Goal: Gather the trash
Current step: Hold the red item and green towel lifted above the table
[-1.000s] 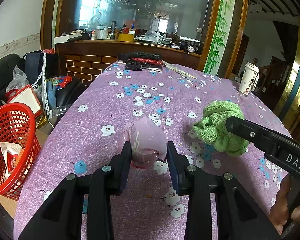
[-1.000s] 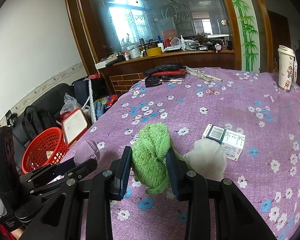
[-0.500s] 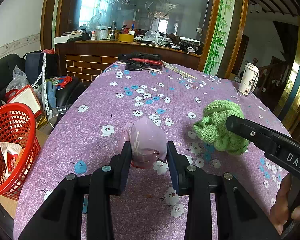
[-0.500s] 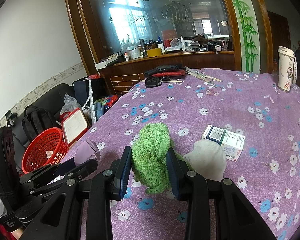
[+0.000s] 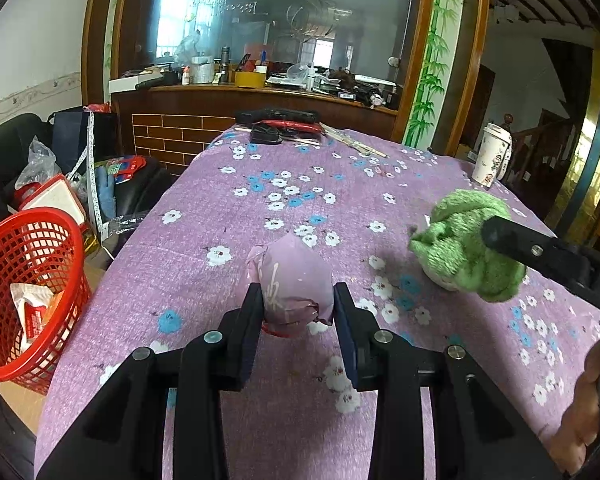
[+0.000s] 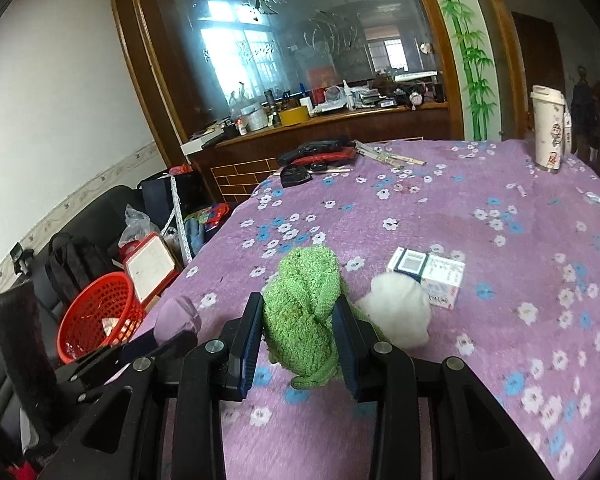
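My left gripper (image 5: 298, 304) is shut on a crumpled pink plastic bag (image 5: 290, 276) just above the purple flowered tablecloth (image 5: 260, 216). My right gripper (image 6: 299, 312) is shut on a green knitted cloth (image 6: 304, 304) and holds it lifted off the table; the cloth also shows in the left wrist view (image 5: 464, 248). A white wad (image 6: 396, 312) and a small white and blue box (image 6: 428, 276) lie on the table right of the cloth. A red mesh basket (image 5: 24, 280) with wrappers inside stands on the floor at the table's left; it also shows in the right wrist view (image 6: 100, 316).
A tall paper cup (image 6: 548, 132) stands at the far right of the table. Black and red items and chopsticks (image 5: 284, 128) lie at the far edge. A black sofa with bags (image 6: 84, 236) is left of the table, behind the basket.
My right gripper has lifted the green cloth off the table and tilted. My left gripper with the pink bag has barely moved.
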